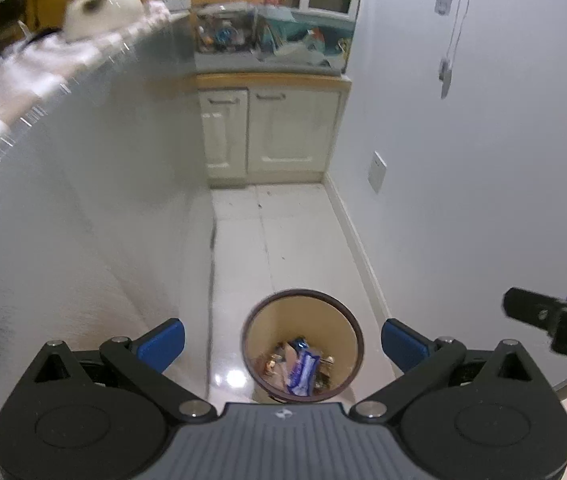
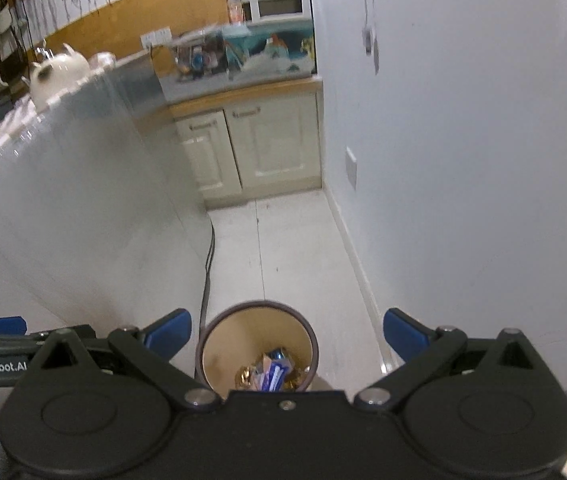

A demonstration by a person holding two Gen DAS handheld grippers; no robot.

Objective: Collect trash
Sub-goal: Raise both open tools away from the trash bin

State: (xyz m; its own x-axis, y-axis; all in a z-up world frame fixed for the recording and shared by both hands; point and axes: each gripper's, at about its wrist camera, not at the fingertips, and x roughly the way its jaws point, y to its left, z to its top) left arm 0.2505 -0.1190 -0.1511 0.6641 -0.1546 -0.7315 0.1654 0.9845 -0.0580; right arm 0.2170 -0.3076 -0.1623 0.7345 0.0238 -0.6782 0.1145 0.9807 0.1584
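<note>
A round trash bin (image 1: 255, 320) with a dark rim and tan inside stands on the white tiled floor. It holds several wrappers, among them a blue and white one (image 1: 303, 370). My left gripper (image 1: 282, 340) hangs open and empty above the bin. In the right wrist view the same bin (image 2: 219, 344) with the wrappers (image 2: 273, 372) lies below my right gripper (image 2: 287, 334), which is also open and empty. The right gripper shows at the right edge of the left wrist view (image 1: 551, 320).
A grey counter (image 1: 63, 220) rises on the left, with a white teapot (image 1: 101, 10) and cups on top. A cream cabinet (image 1: 271, 132) with a fish tank (image 1: 271, 36) stands at the far end. A white wall (image 1: 463, 160) closes the right side. A dark cable (image 2: 207, 272) runs along the floor.
</note>
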